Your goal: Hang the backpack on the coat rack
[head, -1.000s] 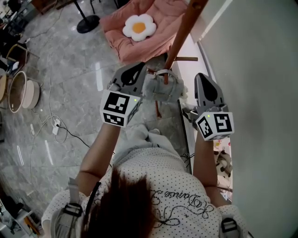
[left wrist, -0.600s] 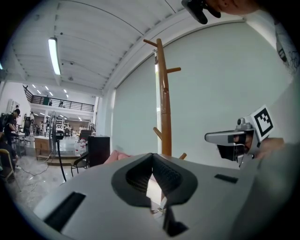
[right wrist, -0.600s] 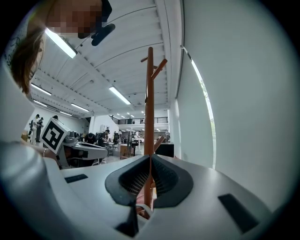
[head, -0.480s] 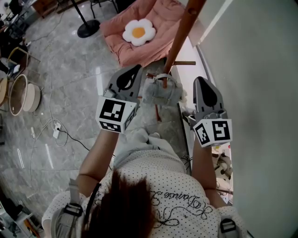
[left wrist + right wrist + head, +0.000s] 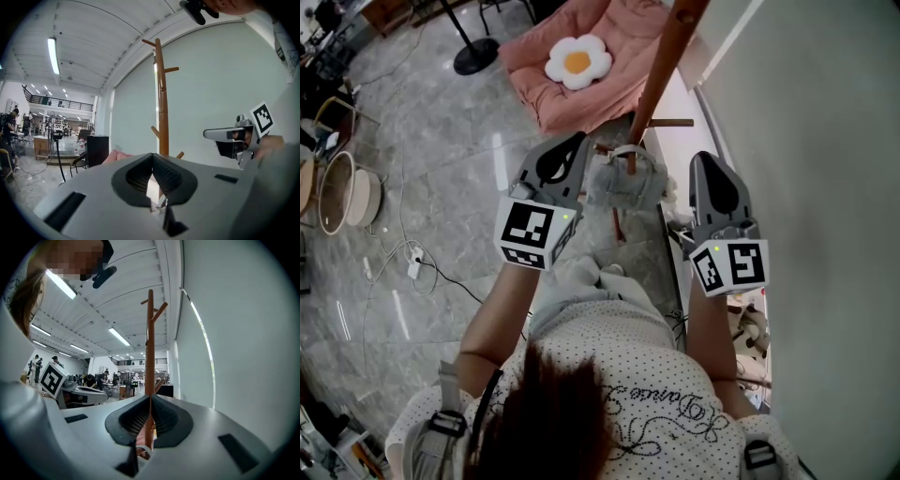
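A small pale grey backpack [image 5: 623, 184] hangs by its top loop on a low peg of the brown wooden coat rack [image 5: 664, 66], between my two grippers. My left gripper [image 5: 578, 141] is just left of the bag, its jaws shut with nothing held. My right gripper [image 5: 704, 159] is to the bag's right, apart from it, also shut and empty. In the left gripper view the shut jaws [image 5: 152, 155] face the rack pole [image 5: 162, 108]. In the right gripper view the closed jaws [image 5: 150, 397] line up with the pole [image 5: 149, 348].
A white wall [image 5: 825, 187] runs close on the right, with a white ledge [image 5: 684, 117] at the rack's foot. A pink seat [image 5: 609, 75] with a flower cushion [image 5: 577, 58] lies behind the rack. A black stand base [image 5: 476, 47], a floor cable [image 5: 412, 258] and a round basket [image 5: 337, 183] sit left.
Both grippers have drawn back very slightly toward the person. The backpack hangs in the same place on the peg.
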`<state>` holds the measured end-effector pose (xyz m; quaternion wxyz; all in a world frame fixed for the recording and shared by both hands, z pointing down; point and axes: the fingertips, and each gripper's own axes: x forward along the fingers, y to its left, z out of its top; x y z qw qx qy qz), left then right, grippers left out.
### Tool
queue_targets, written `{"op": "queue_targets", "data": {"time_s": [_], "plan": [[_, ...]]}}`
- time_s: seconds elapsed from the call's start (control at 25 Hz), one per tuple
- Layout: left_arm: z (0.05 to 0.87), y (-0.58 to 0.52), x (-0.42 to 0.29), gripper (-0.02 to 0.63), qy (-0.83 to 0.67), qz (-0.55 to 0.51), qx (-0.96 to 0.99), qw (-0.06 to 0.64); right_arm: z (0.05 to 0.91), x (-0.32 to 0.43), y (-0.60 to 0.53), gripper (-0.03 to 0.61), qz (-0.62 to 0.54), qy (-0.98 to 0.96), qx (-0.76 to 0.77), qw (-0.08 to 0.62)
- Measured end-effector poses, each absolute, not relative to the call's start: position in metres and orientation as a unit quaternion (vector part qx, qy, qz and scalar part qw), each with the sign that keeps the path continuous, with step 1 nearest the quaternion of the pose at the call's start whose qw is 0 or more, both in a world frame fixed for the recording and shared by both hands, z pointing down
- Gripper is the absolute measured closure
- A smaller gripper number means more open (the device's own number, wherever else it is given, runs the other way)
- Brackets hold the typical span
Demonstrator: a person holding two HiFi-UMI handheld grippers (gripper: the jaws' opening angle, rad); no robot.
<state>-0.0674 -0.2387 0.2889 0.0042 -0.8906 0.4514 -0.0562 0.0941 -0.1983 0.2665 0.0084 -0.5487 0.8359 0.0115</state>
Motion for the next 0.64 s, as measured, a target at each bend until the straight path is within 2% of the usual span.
{"op": "queue_targets", "data": {"time_s": [0.64], "plan": [[0.303,-0.236,-0.069,0.609,0.449,-0.080,-0.890,0.004,0.269,0.095,-0.198,0.557,0.007,0.835,-0.550,0.007]]}}
